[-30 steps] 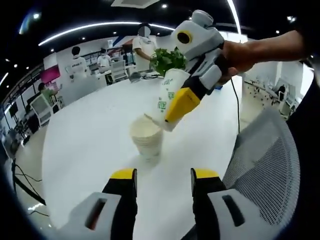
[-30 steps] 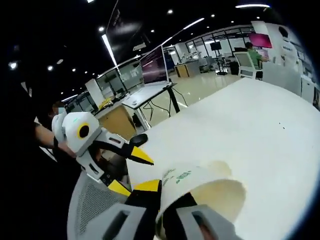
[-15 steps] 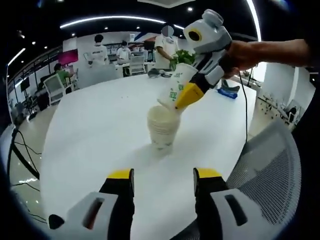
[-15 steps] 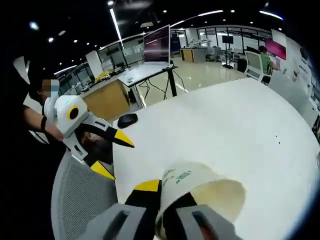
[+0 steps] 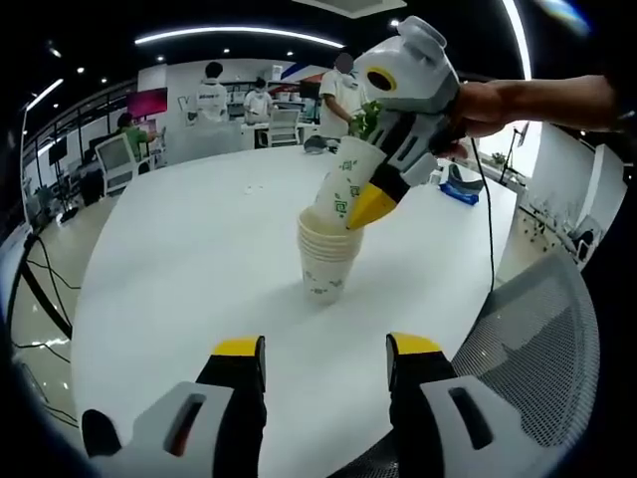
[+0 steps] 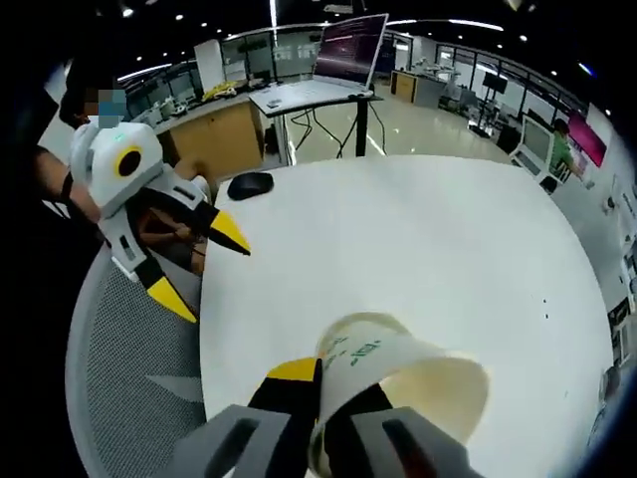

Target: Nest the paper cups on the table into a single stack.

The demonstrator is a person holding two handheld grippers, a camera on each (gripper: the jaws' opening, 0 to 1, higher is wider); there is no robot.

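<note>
Now lower: right gripper (image 5: 360, 206), clamped on paper cup (image 5: 343, 184), tips it into stack (image 5: 326, 261) mid-table (image 5: 179, 249); left gripper (image 5: 323, 354) gapes, w/ nothing held.

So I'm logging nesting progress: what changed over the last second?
The right gripper, shut on a paper cup, lowered it until its base entered the cup stack. The left gripper stayed open and empty, and the stack stayed on the white table.
</note>
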